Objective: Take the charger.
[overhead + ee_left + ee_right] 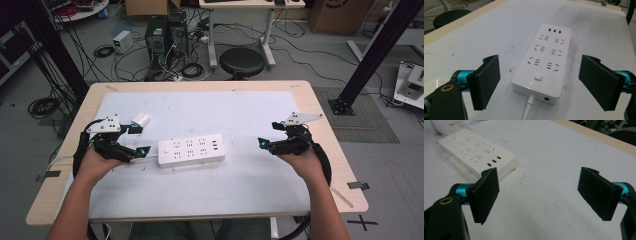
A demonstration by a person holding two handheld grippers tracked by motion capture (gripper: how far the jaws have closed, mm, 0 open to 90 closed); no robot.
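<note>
White power strip [542, 62] lies just ahead of the left gripper [541, 82], lengthwise between its released jaws; the right gripper [544, 195], also released, is farther.

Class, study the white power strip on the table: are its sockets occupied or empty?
Empty. The left gripper view shows every socket on the power strip bare, with nothing plugged in, and only its own cable leaving its near end.

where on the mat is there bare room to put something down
Bare: the mat behind the power strip, the strip in front of it toward the near edge, and the gap between it and the right hand-held gripper. Crowded: the left, around the left hand-held gripper and white adapter.
</note>
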